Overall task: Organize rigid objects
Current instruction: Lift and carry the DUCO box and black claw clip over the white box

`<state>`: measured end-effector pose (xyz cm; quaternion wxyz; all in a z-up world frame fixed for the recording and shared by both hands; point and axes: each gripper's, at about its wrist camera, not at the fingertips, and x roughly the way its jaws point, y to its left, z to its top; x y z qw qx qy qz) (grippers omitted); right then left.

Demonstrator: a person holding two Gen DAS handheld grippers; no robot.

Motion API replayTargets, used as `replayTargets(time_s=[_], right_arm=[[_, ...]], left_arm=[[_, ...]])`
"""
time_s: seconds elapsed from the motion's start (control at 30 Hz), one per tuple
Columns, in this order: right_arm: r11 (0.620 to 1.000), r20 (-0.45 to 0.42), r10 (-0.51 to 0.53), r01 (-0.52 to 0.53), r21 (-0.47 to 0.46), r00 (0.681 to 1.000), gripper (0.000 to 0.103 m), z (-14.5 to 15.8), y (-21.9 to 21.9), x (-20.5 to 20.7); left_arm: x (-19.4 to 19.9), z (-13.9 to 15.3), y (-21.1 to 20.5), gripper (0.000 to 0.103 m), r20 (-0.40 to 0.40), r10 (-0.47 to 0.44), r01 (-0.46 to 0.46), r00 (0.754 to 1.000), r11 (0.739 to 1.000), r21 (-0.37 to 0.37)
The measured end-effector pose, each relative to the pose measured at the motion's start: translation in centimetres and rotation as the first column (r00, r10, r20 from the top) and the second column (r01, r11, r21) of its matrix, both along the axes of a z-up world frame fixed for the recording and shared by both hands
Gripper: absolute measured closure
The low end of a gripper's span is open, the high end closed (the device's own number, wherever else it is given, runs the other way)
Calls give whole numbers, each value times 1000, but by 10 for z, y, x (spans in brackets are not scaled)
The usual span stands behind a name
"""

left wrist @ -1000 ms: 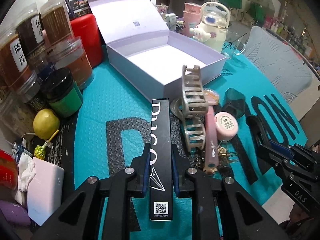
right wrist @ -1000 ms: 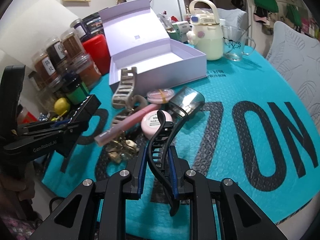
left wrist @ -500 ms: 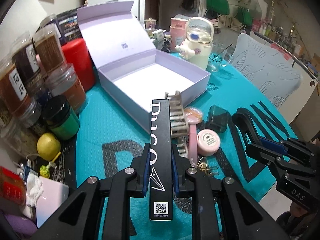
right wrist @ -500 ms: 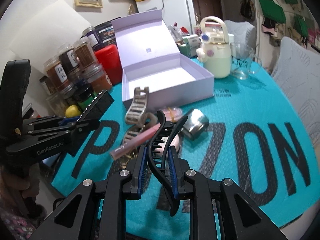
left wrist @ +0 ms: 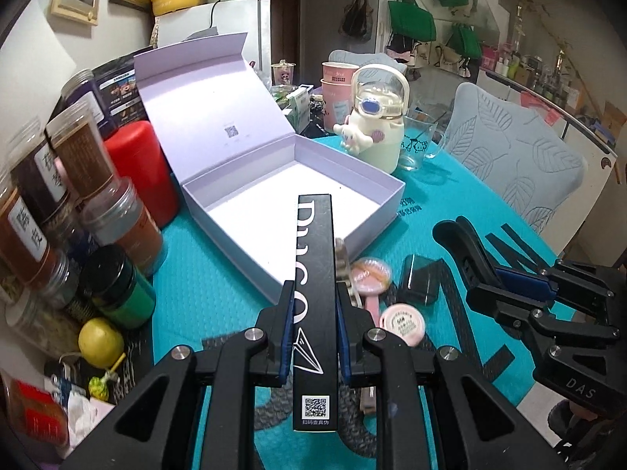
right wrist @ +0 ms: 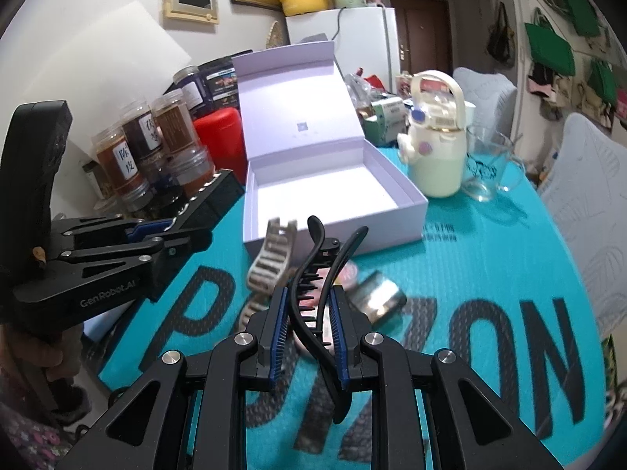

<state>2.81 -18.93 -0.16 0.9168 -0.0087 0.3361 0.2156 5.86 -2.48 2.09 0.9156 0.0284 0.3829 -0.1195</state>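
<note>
My left gripper (left wrist: 311,305) is shut on a long black box with white lettering (left wrist: 314,274), held above the table with its far end over the near edge of the open lilac box (left wrist: 298,192). My right gripper (right wrist: 305,309) is shut on a black hair claw clip (right wrist: 317,293), raised above the table in front of the lilac box (right wrist: 333,199). A beige claw clip (right wrist: 270,262), a pink round compact (left wrist: 403,321), a pink tube (left wrist: 370,305) and a dark case (left wrist: 421,280) lie on the teal mat below.
Jars of spices (left wrist: 74,168), a red canister (left wrist: 141,168), a green-lidded jar (left wrist: 121,290) and a lemon (left wrist: 100,340) crowd the left. A cream character bottle (left wrist: 378,121) and a glass mug (left wrist: 419,141) stand behind the box. A chair (left wrist: 513,164) is at the right.
Both grippers have risen and moved toward the lilac box, each carrying its object. The items on the mat have not moved.
</note>
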Motion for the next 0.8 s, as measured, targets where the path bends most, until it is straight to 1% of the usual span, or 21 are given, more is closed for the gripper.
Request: replayTargets(time_s=[0.6,0.8], right_arm=[[999,62,43,-41,-32,997,82,24,12,54],[997,93,65,-61,-49,994,82,35,17,76]], left_arm=[[56,12,0,85,1,-38,38,999,999,-23],[78,17,2,85,12,-26,26,1000,1000,-17]])
